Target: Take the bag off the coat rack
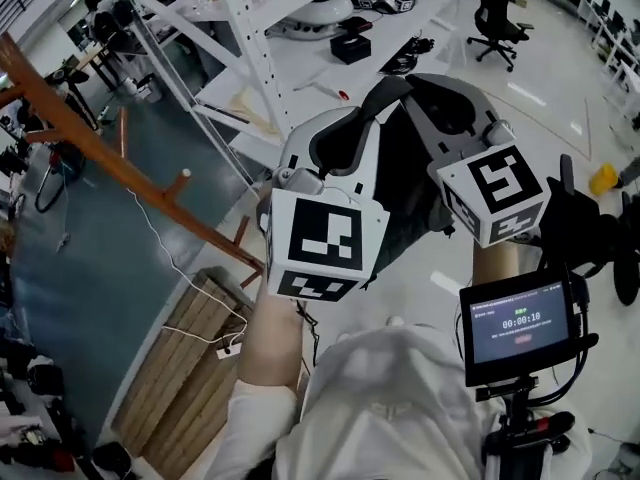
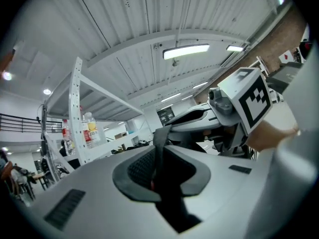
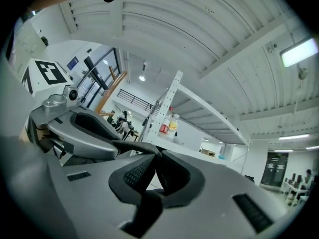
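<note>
Shelving (image 1: 262, 38) behind bag (image 1: 405, 168) in left gripper (image 2: 158, 158)

Bright all over. Lit from a long white ceiling lamp (image 2: 185, 51), glowing hard. Soft glare on the shiny pale floor (image 1: 535, 103). Bent round at the edges, black in corners. Blurry up close on the grey left gripper (image 2: 159, 156).
</note>
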Available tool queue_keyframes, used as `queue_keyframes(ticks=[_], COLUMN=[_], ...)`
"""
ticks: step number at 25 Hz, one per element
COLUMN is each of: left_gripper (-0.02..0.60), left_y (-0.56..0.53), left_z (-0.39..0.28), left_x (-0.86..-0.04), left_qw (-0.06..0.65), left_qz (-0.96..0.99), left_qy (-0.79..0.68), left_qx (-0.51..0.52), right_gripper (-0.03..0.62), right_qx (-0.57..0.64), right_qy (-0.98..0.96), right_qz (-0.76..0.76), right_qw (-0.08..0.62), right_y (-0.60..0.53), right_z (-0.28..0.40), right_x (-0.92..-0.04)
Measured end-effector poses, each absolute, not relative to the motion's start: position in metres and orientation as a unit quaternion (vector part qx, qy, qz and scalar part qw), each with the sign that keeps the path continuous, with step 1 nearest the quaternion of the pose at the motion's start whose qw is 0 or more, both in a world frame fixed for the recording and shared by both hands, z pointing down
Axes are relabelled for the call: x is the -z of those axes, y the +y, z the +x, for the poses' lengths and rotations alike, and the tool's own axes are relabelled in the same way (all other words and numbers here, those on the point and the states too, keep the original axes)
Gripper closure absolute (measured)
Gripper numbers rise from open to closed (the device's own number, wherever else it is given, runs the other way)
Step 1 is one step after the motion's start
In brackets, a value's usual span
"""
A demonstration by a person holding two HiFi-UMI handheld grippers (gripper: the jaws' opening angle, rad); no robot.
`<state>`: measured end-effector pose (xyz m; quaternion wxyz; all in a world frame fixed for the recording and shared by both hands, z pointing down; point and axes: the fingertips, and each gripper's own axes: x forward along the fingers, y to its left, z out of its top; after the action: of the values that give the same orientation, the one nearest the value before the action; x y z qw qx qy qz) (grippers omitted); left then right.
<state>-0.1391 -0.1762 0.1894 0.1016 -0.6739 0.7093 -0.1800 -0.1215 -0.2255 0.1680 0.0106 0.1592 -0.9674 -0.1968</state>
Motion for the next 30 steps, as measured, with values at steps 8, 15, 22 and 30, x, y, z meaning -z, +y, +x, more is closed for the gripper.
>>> queue_keyframes(ticks=[8,15,22,30], left_gripper=[0.526,0.526,0.526,0.526], left_y=[-0.222,-0.254,-0.271,-0.275], left_z=[-0.065,-0.012,0.022,0.044], left_x=[-0.215,-0.239,-0.267,-0.307], left_qw=[0.099,0.091,0.099,0.103], left_qz=[-0.753,-0.803,-0.83,-0.845], left_qy=[0.628,0.567,0.526,0.499], left_qx=[0.17,0.163,0.158,0.163], right_gripper=[0.554,0.554,0.554,0.554], right_qx=[0.171,0.154,0.135,0.109], right_qy=[-0.948,-0.925,-0.906,-0.892], right_qz=[0.264,0.338,0.388,0.424], right_qw=[0.049,0.076,0.097,0.113], right_y=[-0.267,-0.294,-0.307,-0.307], right_z=[-0.037,0.021,0.06,0.085], right_x=[-0.194,-0.218,-0.247,-0.287])
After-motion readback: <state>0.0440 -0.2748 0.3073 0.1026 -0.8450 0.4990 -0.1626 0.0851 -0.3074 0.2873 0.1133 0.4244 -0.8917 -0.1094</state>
